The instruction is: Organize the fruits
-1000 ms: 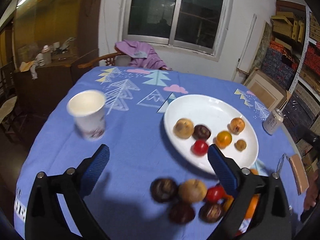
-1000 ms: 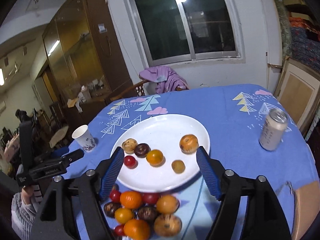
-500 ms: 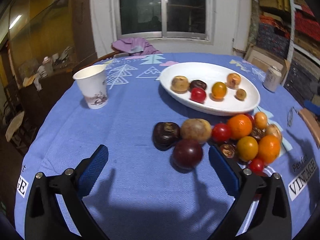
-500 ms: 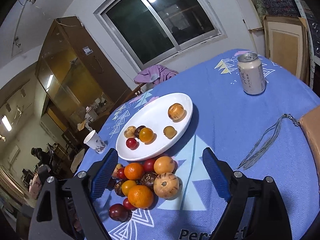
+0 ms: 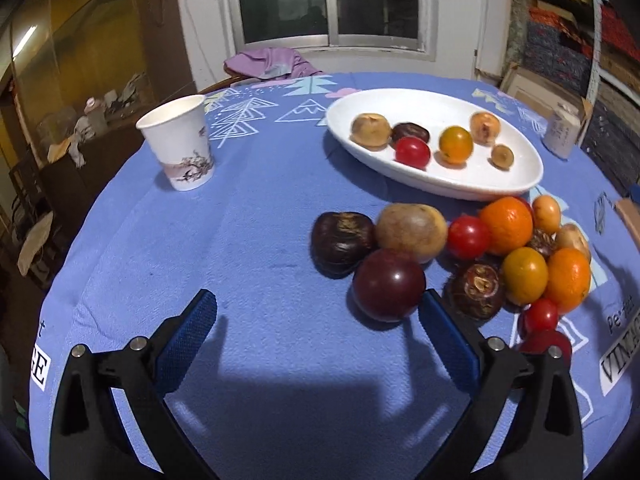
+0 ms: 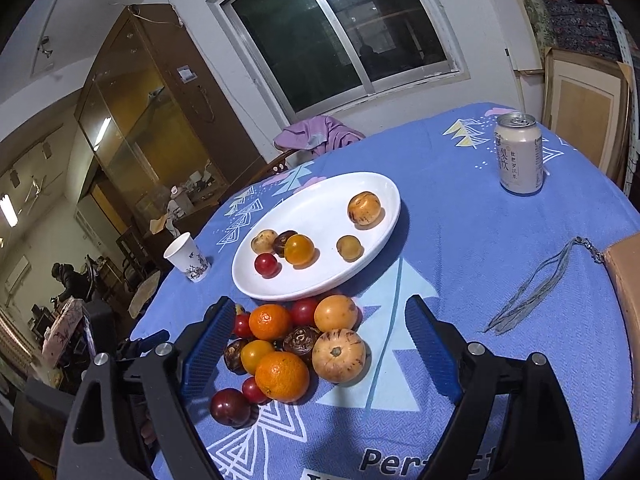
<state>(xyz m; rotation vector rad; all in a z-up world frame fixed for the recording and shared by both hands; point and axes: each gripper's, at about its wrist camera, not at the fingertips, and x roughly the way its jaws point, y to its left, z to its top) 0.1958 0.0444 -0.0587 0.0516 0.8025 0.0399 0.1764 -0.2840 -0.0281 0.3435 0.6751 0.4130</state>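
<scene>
A white oval plate (image 5: pixel 472 182) (image 6: pixel 372 256) holds several small fruits. A pile of loose fruits lies on the blue cloth in front of it. In the left wrist view my left gripper (image 5: pixel 318 330) is open and empty, low over the cloth, with a dark red plum (image 5: pixel 388 284) just ahead of its right finger (image 5: pixel 448 344). A dark brown fruit (image 5: pixel 342 240) and a tan fruit (image 5: pixel 410 232) lie behind the plum. In the right wrist view my right gripper (image 6: pixel 320 346) is open and empty, with an orange (image 6: pixel 282 376) and a striped tan fruit (image 6: pixel 338 355) between its fingers.
A white paper cup (image 5: pixel 178 148) (image 6: pixel 187 258) stands left of the plate. A drink can (image 6: pixel 519 154) (image 5: pixel 562 134) stands at the far right. A cord (image 6: pixel 532 292) and a brown box edge (image 6: pixel 624 300) lie to the right.
Both grippers have dropped lower and closer to the fruit pile. The left gripper now has the plum near its right finger. The right gripper now straddles part of the pile.
</scene>
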